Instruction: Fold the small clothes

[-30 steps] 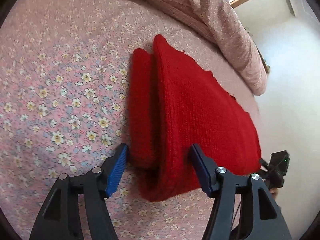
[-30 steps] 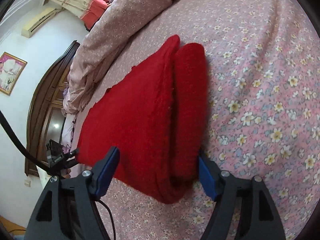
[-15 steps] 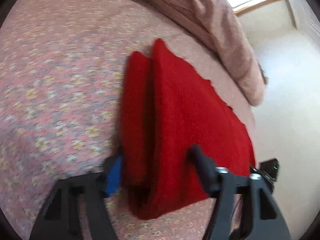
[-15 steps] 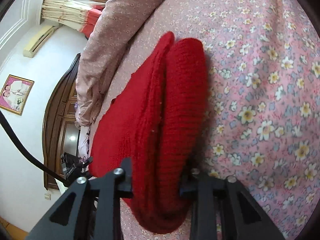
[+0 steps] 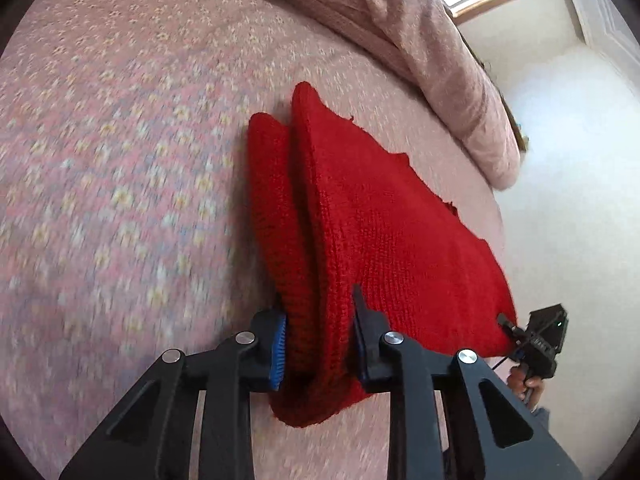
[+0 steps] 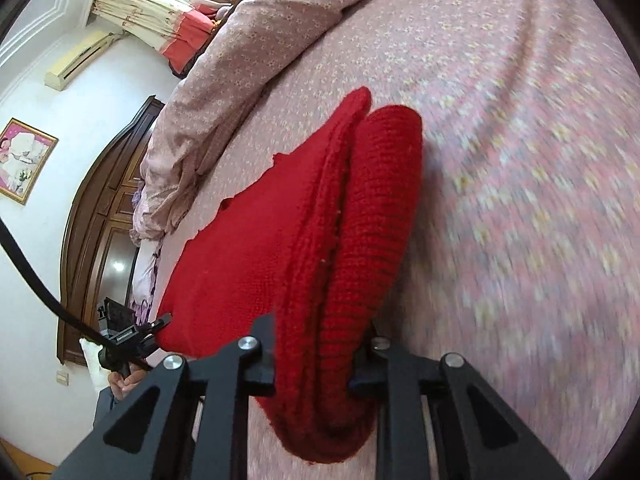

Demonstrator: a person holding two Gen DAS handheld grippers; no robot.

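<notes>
A red knit garment [image 5: 380,220] lies folded on the flowered pink bedsheet [image 5: 120,160], with a rolled part along one side. My left gripper [image 5: 320,336] has its jaws closing, and its pads press on the garment's near end, which bunches between them. In the right wrist view the same garment [image 6: 280,240] is pinched at its other end by my right gripper [image 6: 314,360], whose jaws are also closing on the thick folded edge. Both gripped ends hang a little above the sheet [image 6: 520,160]. Each view shows the other gripper small at the garment's far corner.
A rumpled pink quilt [image 5: 400,20] lies along the far side of the bed, seen too as the quilt [image 6: 240,40] in the right wrist view. A dark wooden wardrobe [image 6: 100,220], a framed picture [image 6: 24,160] and white walls stand beyond the bed's edge. A hand [image 6: 124,380] holds the far gripper.
Both grippers went from wide open around the garment's ends to pinching them. The gripped ends have bunched up and lifted slightly off the sheet.
</notes>
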